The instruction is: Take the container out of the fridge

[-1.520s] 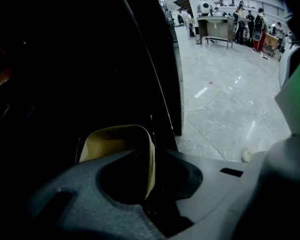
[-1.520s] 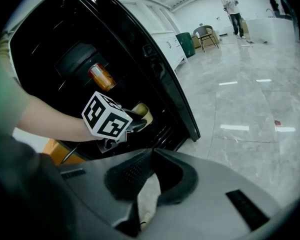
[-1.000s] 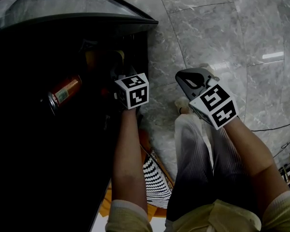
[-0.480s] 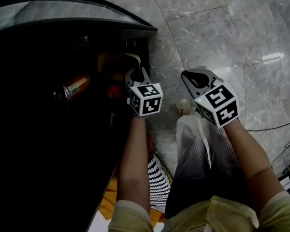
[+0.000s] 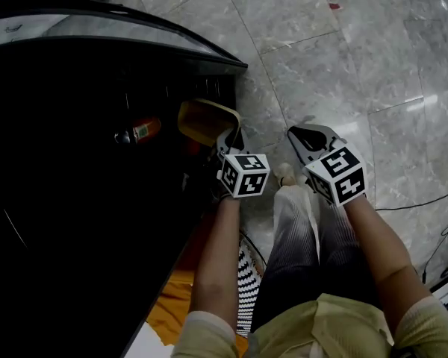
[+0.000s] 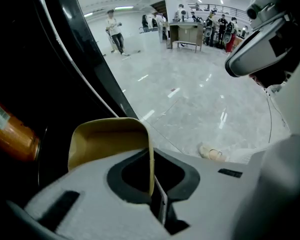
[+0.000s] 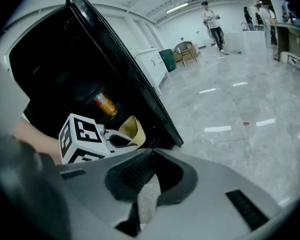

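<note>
The container is a tan, open-topped tub, tilted at the front edge of the dark fridge. My left gripper is shut on its near rim. In the left gripper view the rim of the container runs down between the jaws of the left gripper. My right gripper hangs over the floor to the right of the left one, shut and holding nothing. The right gripper view shows the right gripper with its jaw tips touching, and the container beyond it.
An orange-red bottle lies on its side inside the fridge, left of the container. The fridge's glass edge curves above it. Grey marble floor spreads to the right. People and tables stand far off.
My left gripper has drawn the container rightward from deep in the fridge to its front edge. The right gripper has stayed shut over the floor.
</note>
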Demonstrator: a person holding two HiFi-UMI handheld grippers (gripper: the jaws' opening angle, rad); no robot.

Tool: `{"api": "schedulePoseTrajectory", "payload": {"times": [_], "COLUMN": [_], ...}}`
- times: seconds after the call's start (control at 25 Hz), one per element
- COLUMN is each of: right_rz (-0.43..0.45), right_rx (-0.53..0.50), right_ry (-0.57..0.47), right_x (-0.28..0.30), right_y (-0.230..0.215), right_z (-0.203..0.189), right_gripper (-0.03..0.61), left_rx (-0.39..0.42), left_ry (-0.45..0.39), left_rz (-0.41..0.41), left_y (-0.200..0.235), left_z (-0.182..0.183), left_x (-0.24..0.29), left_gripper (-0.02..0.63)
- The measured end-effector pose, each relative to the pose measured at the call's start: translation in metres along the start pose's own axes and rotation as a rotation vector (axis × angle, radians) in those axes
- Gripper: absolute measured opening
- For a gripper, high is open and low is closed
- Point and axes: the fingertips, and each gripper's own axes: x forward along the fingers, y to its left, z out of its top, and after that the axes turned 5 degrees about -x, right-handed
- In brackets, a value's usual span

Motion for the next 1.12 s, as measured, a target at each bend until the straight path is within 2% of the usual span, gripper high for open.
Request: {"api": "schedulePoseTrajectory", "payload": {"times": [0.16,0.44,0.76,0.96,1.12], "right_rz": [-0.004,-0.009,-0.022,-0.013,-0.005], "right_rx": [0.019,0.014,-0.035,-0.047,-0.06], "right_ry": [-0.014,-0.039,-0.054,-0.051,-0.06], "right_x": [-0.019,-0.053,-0.077,-0.099,-0.114], "right_y": [0.011,0.023,0.039,0.041,0.049], "right_z": [0.008,0.027,0.036,0.047,0.059], "right_gripper": [0.031,0.031,0.031,0.031,0.031], "left_rx": [0.001,0.068,0.104,0.154,0.163], "left_ry": [-0.004,-0.023,-0.05,-0.055,-0.061], "left_rz": [-0.013,-0.055,-0.092,-0.092,-0.107], "left_y": [-0.008,-0.032,-0.051,-0.059,-0.062], "left_z": [0.006,0.026,0.034,0.049,0.053], "left_x": [-0.026,-0.064,-0.097,-0.132,-0.16], "left_gripper": [0.031,0.031,0.031,0.031,0.031]}}
